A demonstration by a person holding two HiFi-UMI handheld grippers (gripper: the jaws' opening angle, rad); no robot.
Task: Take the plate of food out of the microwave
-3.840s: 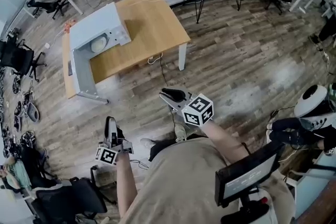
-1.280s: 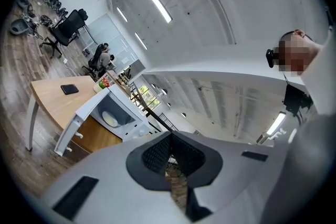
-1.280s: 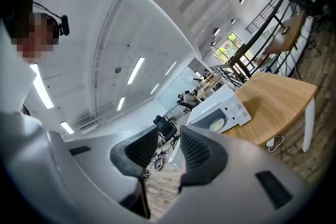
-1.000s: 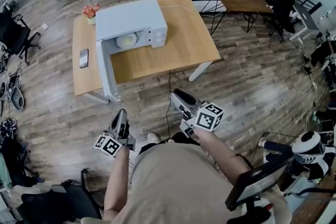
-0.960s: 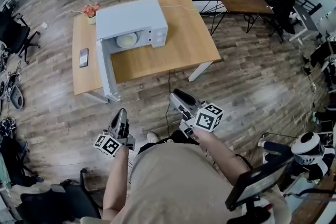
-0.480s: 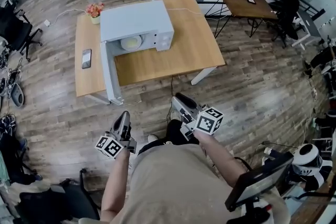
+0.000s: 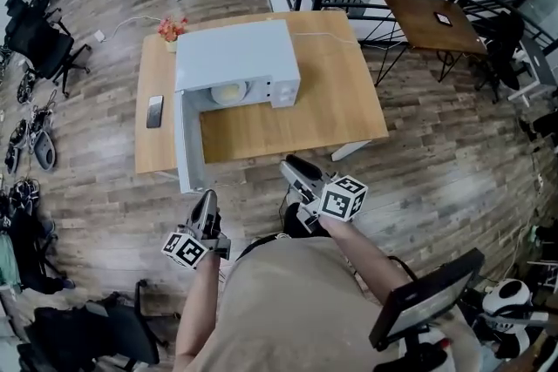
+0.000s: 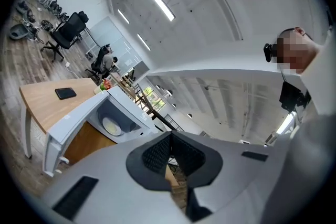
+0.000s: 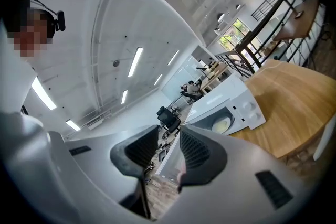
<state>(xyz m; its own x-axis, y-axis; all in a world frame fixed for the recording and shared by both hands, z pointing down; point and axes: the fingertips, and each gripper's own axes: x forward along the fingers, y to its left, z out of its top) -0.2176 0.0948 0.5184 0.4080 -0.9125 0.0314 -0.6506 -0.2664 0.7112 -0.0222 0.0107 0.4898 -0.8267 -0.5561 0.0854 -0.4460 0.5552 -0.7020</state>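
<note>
On the wooden table (image 7: pixel 296 113), head view: white microwave (image 7: pixel 235 57), its door (image 7: pixel 185 148) swung wide open towards the person. The plate of food (image 7: pixel 229 91) sits inside the cavity. A phone (image 7: pixel 155 111) lies flat on the table left of the microwave; a small pot of flowers (image 7: pixel 171 30) stands behind it. Both grippers are off the table's near edge, well apart from the microwave: left gripper (image 7: pixel 207 203), right gripper (image 7: pixel 295 168).

Left gripper view: jaws pressed together, nothing between them. The open microwave (image 8: pixel 126 107) and the plate of food (image 8: pixel 112 126) are beyond, at left.

Right gripper view: jaws a little apart, gap empty. The plate of food (image 9: pixel 221 124) is visible in the microwave (image 9: pixel 233 102), not touched.
</note>
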